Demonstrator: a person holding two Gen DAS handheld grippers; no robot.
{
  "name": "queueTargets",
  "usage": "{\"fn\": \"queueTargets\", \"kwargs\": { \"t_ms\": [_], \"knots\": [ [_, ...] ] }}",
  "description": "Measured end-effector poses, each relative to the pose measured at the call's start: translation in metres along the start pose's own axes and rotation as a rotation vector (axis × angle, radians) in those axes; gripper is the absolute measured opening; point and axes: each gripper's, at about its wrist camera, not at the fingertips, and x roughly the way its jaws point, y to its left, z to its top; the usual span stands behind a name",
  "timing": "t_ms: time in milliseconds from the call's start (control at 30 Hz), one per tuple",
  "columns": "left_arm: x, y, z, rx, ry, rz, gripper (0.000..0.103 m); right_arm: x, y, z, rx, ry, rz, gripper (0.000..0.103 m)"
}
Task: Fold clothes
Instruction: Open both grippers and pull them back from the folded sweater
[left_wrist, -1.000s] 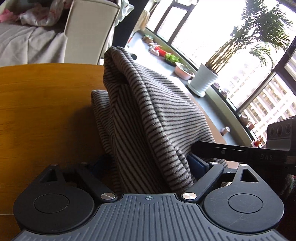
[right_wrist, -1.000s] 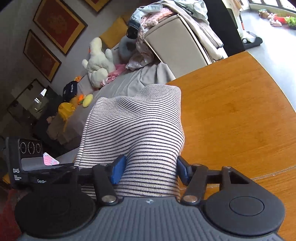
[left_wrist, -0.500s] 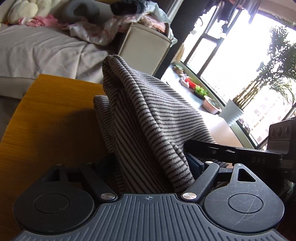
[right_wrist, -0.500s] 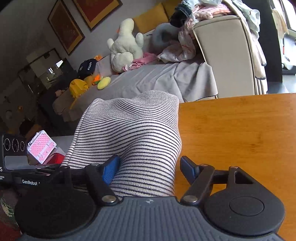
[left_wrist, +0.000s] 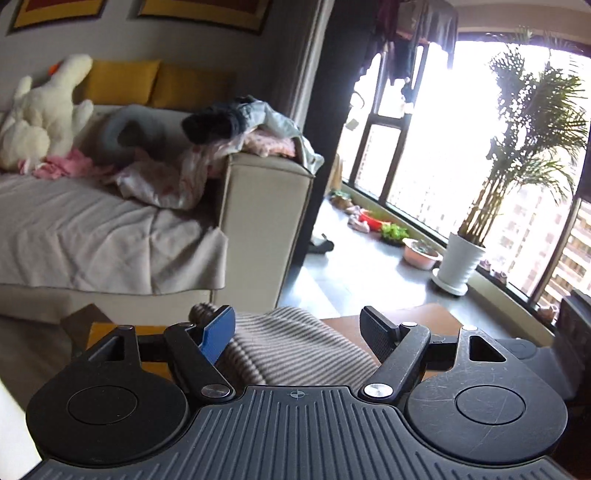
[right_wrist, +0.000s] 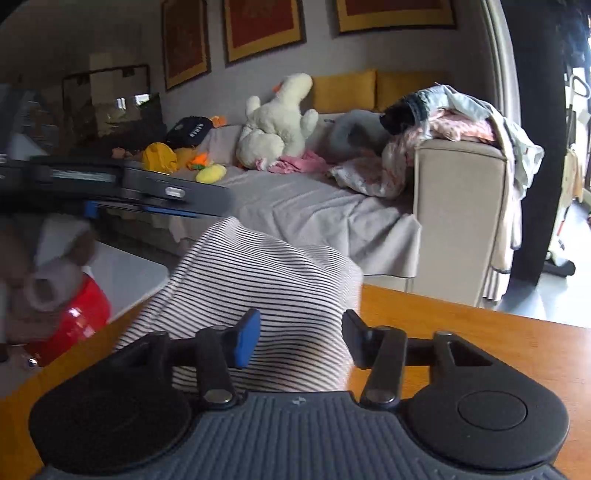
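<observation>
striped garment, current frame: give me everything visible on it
The striped garment is a soft knit with thin dark stripes on a pale ground, bunched into a rounded, folded mound. It lies on the wooden table. In each wrist view it sits between open fingers: the left gripper and the right gripper both straddle it with gaps at the sides, not pinching. Its full shape, sleeves and collar are hidden.

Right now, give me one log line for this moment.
left tongs: open | right tongs: open | striped garment: lying between both, on wooden table | fold: unfinished
</observation>
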Motion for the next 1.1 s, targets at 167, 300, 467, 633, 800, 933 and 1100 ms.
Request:
{"fn": "queueTargets", "kwargs": {
  "t_ms": [167, 300, 467, 633, 800, 933, 1100],
  "knots": [
    [0.083, 0.029, -0.017, -0.067, 0.201, 0.071, 0.07, 0.002, 0.044, -0.008, -0.145, 0.081, 0.084, 0.047],
    [0.083, 0.027, -0.021, -0.071, 0.187, 0.101, 0.07, 0.018, 0.042, -0.029, -0.193, 0.092, 0.059, 0.048],
    [0.075, 0.025, -0.021, -0.093, 0.178, 0.13, 0.07, 0.007, 0.045, -0.029, -0.16, 0.082, 0.05, 0.051],
    [0.017, -0.01, -0.024, -0.084, 0.106, 0.213, 0.083, -0.032, 0.022, -0.027, -0.014, 0.034, 0.033, 0.103],
    [-0.05, -0.062, -0.061, -0.059, 0.09, 0.292, 0.103, -0.065, -0.004, -0.039, 0.002, 0.031, -0.162, 0.103],
    [-0.061, -0.097, -0.102, -0.055, 0.159, 0.423, 0.103, -0.069, -0.022, -0.058, 0.001, 0.124, -0.329, 0.103],
    [-0.033, -0.117, -0.134, -0.05, 0.235, 0.551, 0.103, -0.056, -0.042, -0.077, -0.042, 0.138, -0.402, 0.103]
  ]
}}
